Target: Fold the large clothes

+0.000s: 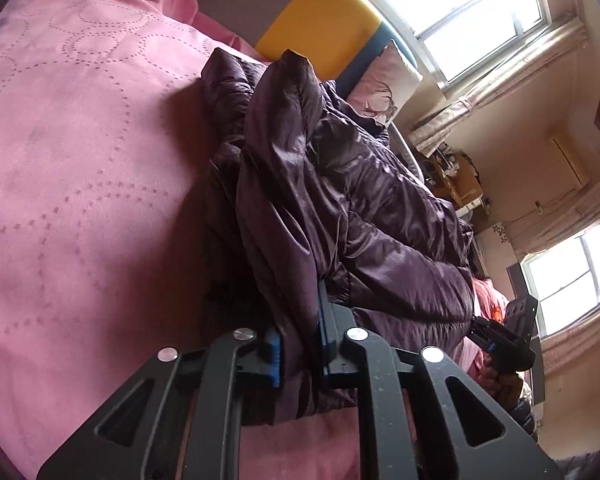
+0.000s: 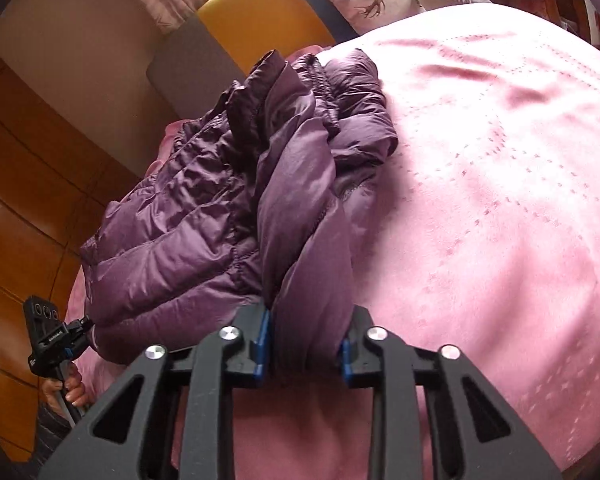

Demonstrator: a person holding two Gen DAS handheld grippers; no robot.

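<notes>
A dark purple puffer jacket (image 1: 340,184) lies bunched on a pink bedspread (image 1: 80,160). My left gripper (image 1: 300,344) is shut on a thick fold of the jacket's edge, which runs up between its blue pads. In the right wrist view the same jacket (image 2: 204,216) shows lighter purple on the bedspread (image 2: 500,200). My right gripper (image 2: 306,348) is shut on another padded fold of it. Each gripper shows in the other's view: the right one in the left wrist view (image 1: 504,336), the left one in the right wrist view (image 2: 56,340), held by a hand.
A yellow and blue headboard (image 1: 324,20) and a pillow with a deer print (image 1: 384,88) stand at the bed's head. Bright windows (image 1: 460,8) lie beyond. A wooden wardrobe (image 2: 20,184) flanks the bed. A cluttered shelf (image 1: 456,176) stands by the wall.
</notes>
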